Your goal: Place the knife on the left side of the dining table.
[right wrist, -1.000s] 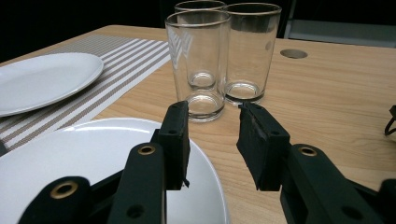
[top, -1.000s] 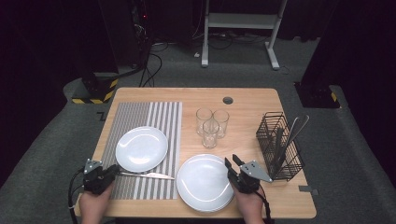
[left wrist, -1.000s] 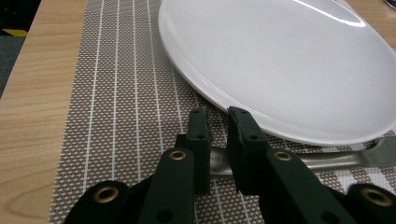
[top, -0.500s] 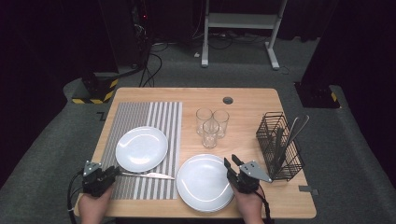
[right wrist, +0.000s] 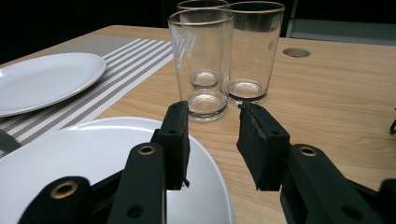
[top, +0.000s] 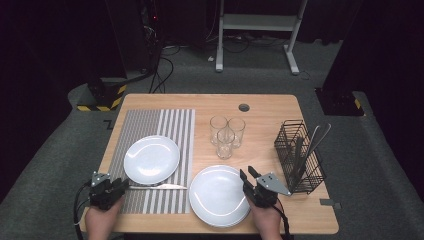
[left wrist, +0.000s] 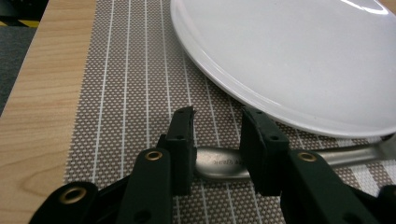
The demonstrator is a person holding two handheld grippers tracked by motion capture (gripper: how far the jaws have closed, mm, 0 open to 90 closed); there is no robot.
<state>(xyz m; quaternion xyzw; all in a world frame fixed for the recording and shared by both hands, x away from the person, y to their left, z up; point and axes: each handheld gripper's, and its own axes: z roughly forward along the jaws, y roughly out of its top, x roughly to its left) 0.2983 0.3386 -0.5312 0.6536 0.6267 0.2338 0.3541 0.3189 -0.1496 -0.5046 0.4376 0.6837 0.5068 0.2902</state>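
Note:
A table knife (top: 157,187) lies on the striped placemat (top: 150,122), just in front of a small white plate (top: 151,159). My left gripper (top: 122,185) is at the knife's handle end, near the table's front left. In the left gripper view its jaws (left wrist: 217,116) stand open, and the knife handle (left wrist: 219,163) lies crosswise between and under them, with the small plate (left wrist: 303,60) beyond. My right gripper (top: 246,173) hovers open at the right rim of a large white plate (top: 217,195), with nothing between its jaws (right wrist: 215,109).
Three clear glasses (top: 226,132) stand clustered mid-table, straight ahead of the right gripper (right wrist: 205,60). A black wire cutlery caddy (top: 300,155) with utensils sits at the right. A cable hole (top: 244,107) marks the table's far side.
The left gripper has shifted only slightly at the knife's handle. The knife, the plates and the right gripper have not moved.

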